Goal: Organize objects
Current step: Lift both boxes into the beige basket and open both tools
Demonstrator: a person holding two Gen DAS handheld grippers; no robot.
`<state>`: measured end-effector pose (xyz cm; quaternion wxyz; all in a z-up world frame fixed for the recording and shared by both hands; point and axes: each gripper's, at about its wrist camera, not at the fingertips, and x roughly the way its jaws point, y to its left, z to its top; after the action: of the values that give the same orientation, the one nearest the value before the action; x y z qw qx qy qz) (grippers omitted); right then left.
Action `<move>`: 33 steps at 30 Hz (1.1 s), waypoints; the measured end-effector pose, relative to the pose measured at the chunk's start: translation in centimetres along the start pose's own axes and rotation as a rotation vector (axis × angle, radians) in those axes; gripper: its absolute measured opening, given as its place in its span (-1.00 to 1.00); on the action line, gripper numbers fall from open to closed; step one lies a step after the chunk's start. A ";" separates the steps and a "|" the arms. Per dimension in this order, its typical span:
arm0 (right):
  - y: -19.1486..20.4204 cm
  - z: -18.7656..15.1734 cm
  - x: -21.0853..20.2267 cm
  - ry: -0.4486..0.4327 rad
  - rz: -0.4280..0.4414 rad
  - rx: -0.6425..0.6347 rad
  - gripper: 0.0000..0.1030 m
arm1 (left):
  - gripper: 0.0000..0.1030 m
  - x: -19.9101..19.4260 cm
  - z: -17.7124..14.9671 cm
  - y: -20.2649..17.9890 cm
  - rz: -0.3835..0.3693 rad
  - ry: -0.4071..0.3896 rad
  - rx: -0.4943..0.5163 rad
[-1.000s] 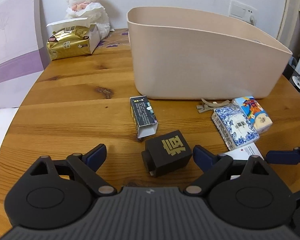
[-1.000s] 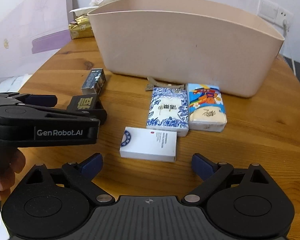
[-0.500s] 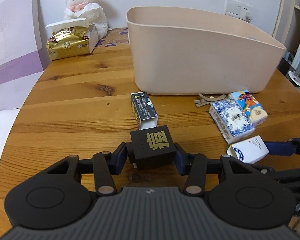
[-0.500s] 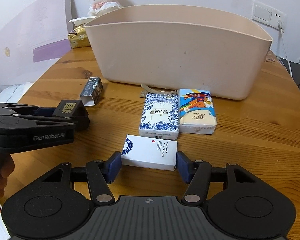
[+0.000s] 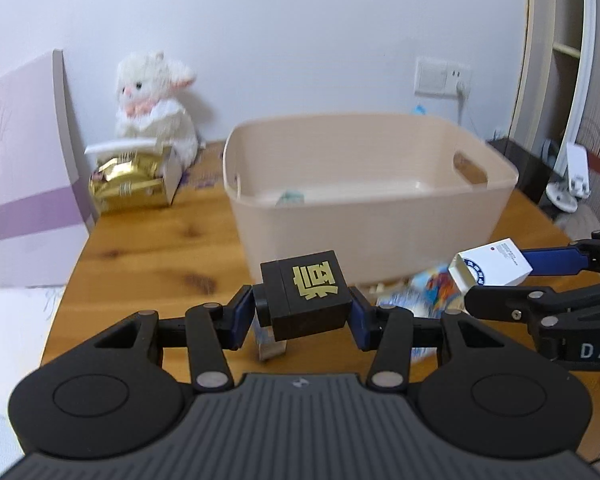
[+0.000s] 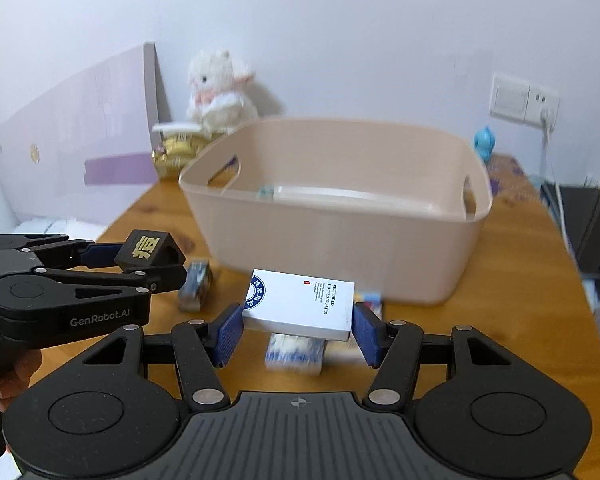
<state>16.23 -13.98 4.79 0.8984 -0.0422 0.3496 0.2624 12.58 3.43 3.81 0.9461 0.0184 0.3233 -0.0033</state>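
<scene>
My left gripper (image 5: 300, 314) is shut on a black box with a gold character (image 5: 306, 294) and holds it above the table, in front of the beige tub (image 5: 380, 216). It also shows in the right wrist view (image 6: 146, 254). My right gripper (image 6: 298, 326) is shut on a white box with a blue seal (image 6: 300, 304), lifted above the table; it shows in the left wrist view (image 5: 490, 268) too. The tub (image 6: 340, 236) holds a small item near its back wall.
On the wooden table (image 6: 520, 280) below lie a blue-and-white tissue pack (image 6: 294, 354), a colourful pack (image 5: 436, 286) and a small dark carton (image 6: 196, 286). A gold tissue box (image 5: 132, 186), a plush lamb (image 5: 152, 104) and a purple board (image 5: 24, 184) stand at the back left.
Both grippers have closed on their boxes and lifted them off the table, rising to look over the tub's rim.
</scene>
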 end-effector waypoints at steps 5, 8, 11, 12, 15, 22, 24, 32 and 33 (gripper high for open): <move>-0.6 2.5 0.0 -0.038 -0.026 -0.019 0.10 | -0.01 0.8 2.6 0.0 0.027 -0.033 0.004; -0.8 4.2 0.5 -0.059 -0.049 -0.032 0.10 | -0.01 1.7 4.2 -0.1 0.013 -0.045 -0.001; -1.1 5.9 1.6 -0.062 -0.077 -0.039 0.10 | -0.01 3.0 5.7 -0.2 0.013 -0.047 -0.006; -1.2 6.3 1.9 -0.062 -0.083 -0.037 0.10 | -0.01 3.4 6.1 -0.3 0.014 -0.047 -0.007; -1.8 7.7 2.8 -0.070 -0.099 -0.031 0.10 | -0.01 4.9 7.3 -0.4 0.019 -0.041 -0.015; -2.8 9.3 5.7 -0.045 -0.140 -0.025 0.10 | -0.01 9.4 8.1 -0.9 0.056 0.034 -0.002; -3.0 9.3 6.6 -0.025 -0.148 -0.025 0.10 | -0.01 10.7 7.9 -1.0 0.053 0.071 0.006; -3.8 8.8 10.5 0.061 -0.184 -0.041 0.10 | 0.03 11.9 7.8 -0.7 0.048 0.108 0.005; -4.1 8.8 10.8 0.069 -0.183 -0.029 0.10 | 0.07 11.7 7.8 -0.7 0.050 0.103 0.005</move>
<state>30.30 -10.45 3.92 0.9053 -0.0961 0.3711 0.1828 26.59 2.51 2.85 0.9281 0.0291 0.3708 0.0204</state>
